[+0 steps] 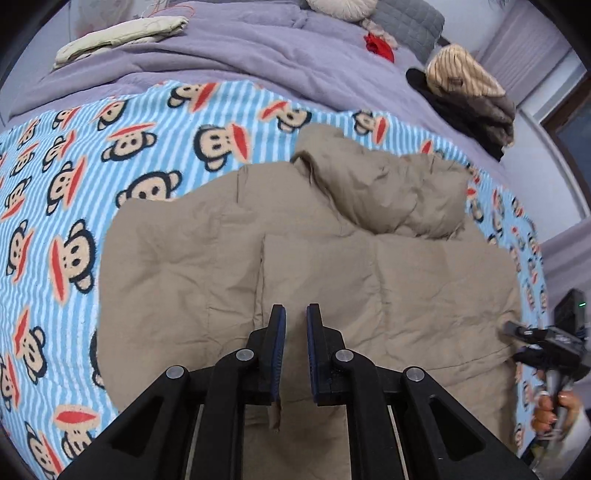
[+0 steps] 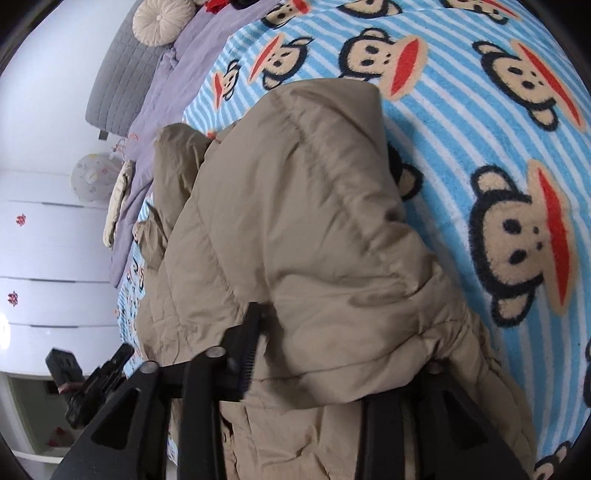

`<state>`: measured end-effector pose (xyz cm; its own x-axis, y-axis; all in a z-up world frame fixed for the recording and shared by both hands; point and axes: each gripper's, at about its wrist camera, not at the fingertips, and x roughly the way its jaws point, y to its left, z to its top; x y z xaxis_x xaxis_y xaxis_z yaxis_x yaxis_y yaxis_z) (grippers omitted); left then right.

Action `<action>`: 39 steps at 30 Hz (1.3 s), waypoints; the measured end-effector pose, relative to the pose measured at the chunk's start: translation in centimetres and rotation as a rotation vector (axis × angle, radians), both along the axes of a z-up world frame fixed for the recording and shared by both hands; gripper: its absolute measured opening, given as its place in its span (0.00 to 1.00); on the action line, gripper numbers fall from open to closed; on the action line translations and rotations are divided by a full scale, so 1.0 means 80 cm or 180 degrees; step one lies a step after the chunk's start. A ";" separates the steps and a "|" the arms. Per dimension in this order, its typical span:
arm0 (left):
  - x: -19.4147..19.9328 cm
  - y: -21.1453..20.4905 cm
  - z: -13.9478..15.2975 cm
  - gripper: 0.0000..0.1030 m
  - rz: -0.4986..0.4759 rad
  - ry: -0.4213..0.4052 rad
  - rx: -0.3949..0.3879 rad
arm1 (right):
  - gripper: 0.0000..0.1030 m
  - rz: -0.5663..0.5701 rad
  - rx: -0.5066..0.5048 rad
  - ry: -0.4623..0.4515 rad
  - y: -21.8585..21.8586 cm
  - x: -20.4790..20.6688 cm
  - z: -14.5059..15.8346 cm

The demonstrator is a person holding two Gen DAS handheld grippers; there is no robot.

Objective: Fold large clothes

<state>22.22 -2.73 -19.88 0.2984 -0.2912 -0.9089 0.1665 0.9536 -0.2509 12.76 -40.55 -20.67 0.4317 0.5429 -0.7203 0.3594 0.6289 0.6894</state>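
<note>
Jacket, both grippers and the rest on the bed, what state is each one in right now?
Jacket: laid flat on the monkey blanket, hood bunched, partly folded.
Left gripper: open, above the jacket, holding nothing.
Right gripper: one finger hidden under padding, jacket fabric between the fingers; shut or not, cannot tell.
Beige garment: folded, on the purple duvet.
Clothes pile: stacked at the bed edge.
</note>
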 end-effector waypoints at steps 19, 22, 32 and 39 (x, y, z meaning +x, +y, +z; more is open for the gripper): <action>0.005 -0.013 -0.054 0.12 0.0070 0.0204 0.0147 | 0.16 -0.0823 0.1356 -0.0254 -0.101 0.091 -0.044; 0.006 -0.013 -0.056 0.12 0.0102 0.0225 0.0094 | 0.11 -0.0497 0.0555 -0.0253 -0.085 0.120 -0.017; 0.007 -0.016 -0.058 0.12 0.0116 0.0228 0.0107 | 0.11 -0.0400 -0.0371 -0.0303 -0.062 0.095 0.041; 0.005 -0.012 -0.062 0.12 0.0134 0.0209 0.0070 | 0.11 0.0584 -0.1016 -0.0241 0.012 0.013 0.028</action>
